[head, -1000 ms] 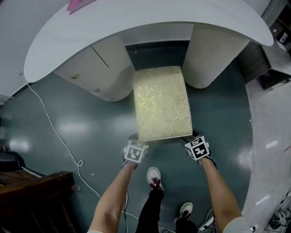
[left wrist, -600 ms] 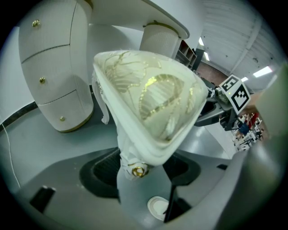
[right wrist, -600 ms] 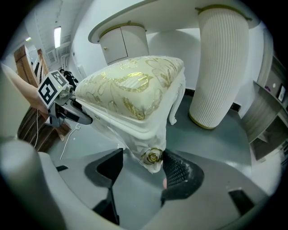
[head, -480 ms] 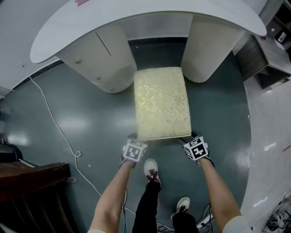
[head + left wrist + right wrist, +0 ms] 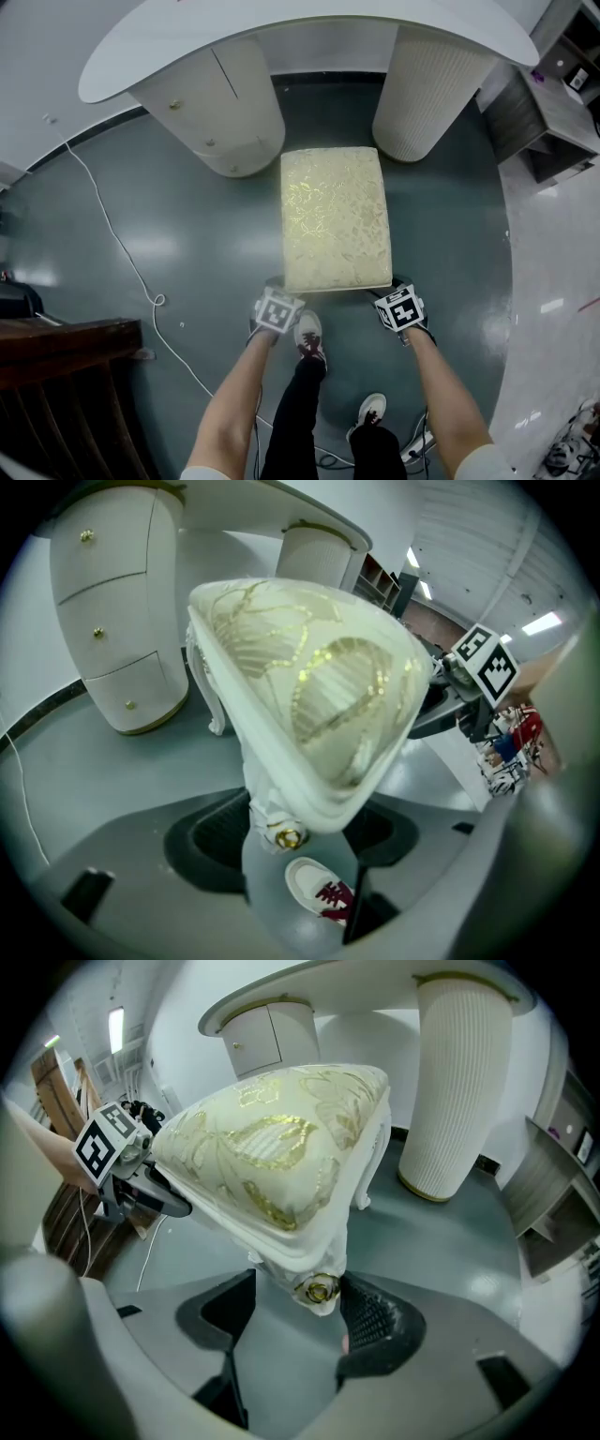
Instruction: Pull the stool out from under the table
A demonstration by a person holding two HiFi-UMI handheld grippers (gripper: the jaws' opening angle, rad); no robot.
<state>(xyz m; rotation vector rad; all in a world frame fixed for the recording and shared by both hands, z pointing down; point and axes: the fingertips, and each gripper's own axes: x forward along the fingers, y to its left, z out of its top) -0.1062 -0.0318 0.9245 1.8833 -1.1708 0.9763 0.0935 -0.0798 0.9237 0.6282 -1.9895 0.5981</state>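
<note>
Obs.: the rectangular upholstered stool (image 5: 336,217) had a pale cream-gold cushion with shiny leaf-and-flower brocade. Its frame was white, with gold rosettes at the corners. The curved white bench (image 5: 309,17) had cream pedestals, one vertically ribbed, the other with gold knobs. The glossy floor (image 5: 187,253) was dark teal-grey. The low lace-up shoe (image 5: 309,335) was white with dark red laces. The thin floor cable (image 5: 159,301) was white.

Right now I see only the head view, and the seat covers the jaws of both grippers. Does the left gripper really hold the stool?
Observer: Yes. The left gripper is closed on the near left leg of the stool, just under the seat corner.
Operator: And the right one, please?
Observer: The right gripper is closed on the near right leg, at the gold ornament at its top.
</note>
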